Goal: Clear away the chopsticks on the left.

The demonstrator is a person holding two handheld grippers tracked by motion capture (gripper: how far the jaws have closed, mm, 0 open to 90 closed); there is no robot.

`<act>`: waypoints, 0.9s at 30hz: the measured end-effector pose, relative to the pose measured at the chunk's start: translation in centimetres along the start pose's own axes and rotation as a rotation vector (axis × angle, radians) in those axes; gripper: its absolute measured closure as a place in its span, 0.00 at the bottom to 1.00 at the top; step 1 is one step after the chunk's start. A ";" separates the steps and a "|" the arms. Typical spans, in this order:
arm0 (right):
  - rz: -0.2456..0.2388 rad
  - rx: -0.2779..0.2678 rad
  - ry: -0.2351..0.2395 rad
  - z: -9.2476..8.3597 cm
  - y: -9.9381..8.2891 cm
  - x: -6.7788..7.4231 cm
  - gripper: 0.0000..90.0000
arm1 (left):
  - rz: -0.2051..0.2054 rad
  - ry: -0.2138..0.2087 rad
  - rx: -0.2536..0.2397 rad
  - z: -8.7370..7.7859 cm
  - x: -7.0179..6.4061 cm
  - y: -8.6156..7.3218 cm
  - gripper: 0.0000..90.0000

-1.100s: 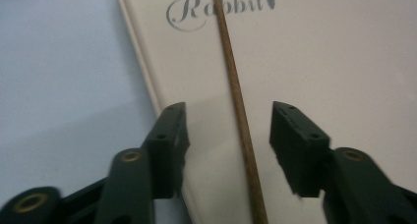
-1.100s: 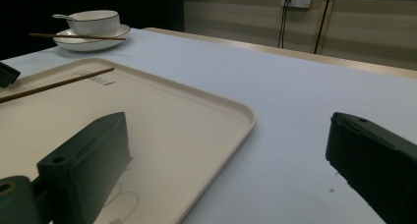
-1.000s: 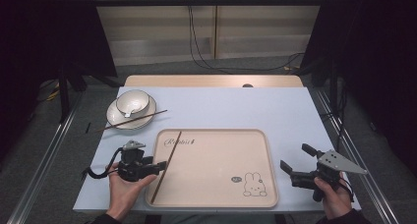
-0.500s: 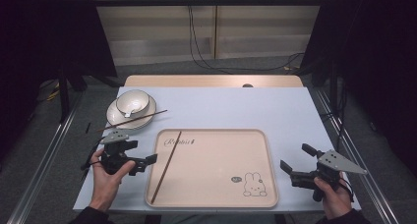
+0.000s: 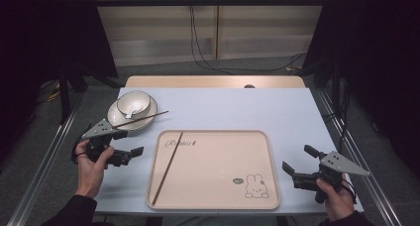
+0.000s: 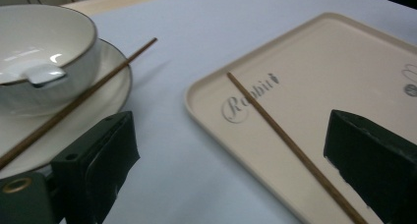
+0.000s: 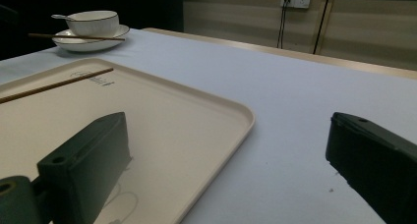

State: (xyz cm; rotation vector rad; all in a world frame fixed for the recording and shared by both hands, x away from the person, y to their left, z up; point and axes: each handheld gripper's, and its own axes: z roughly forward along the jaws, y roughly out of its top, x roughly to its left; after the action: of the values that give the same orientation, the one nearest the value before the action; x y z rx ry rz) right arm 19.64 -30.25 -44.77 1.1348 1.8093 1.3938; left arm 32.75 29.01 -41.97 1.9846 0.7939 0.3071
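Two hand-held grippers are positioned over a table covered with a pale blue cloth (image 5: 233, 107). The left gripper (image 5: 130, 142) is held at the near left of the table, just left of a beige tray (image 5: 218, 186), with its jaws spread apart and nothing between them. In the left gripper view, the tray's near-left corner and the bare cloth are framed between the jaws. The right gripper (image 5: 299, 159) is held at the near right, just right of the tray, with its jaws likewise spread and empty. In the right gripper view, one jaw is seen over the tray and the other over the cloth.

One brown chopstick (image 5: 167, 167) lies inside the tray along its left side, running from the printed lettering at the far left toward the near-left corner. A rabbit drawing (image 5: 256, 187) is printed at the tray's near right. A second chopstick (image 5: 141, 119) is laid across a white plate (image 5: 143, 121) at the far left of the table, its tip projecting to the right past the rim. A white bowl (image 5: 133, 103) is set on the plate, and a white spoon (image 6: 42, 72) rests inside the bowl.
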 end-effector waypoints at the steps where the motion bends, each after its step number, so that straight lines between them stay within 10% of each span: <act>1: -0.002 -0.001 0.002 0.0 0.0 0.0 0.03 | 0.018 0.009 0.005 0.0 0.3 0.0 0.06; 17: -0.012 -0.009 0.005 0.1 0.0 0.1 0.03 | -0.012 -0.027 0.020 0.3 5.6 -0.1 0.06; 27: -0.013 -0.011 0.009 0.0 0.0 0.1 0.03 | 0.076 -0.020 0.057 1.0 8.4 0.3 0.12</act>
State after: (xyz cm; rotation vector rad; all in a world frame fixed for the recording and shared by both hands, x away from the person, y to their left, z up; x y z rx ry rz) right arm 19.64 -30.16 -44.78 1.1114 1.8097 1.4017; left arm 39.74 33.64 -43.14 2.0721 0.7231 0.3120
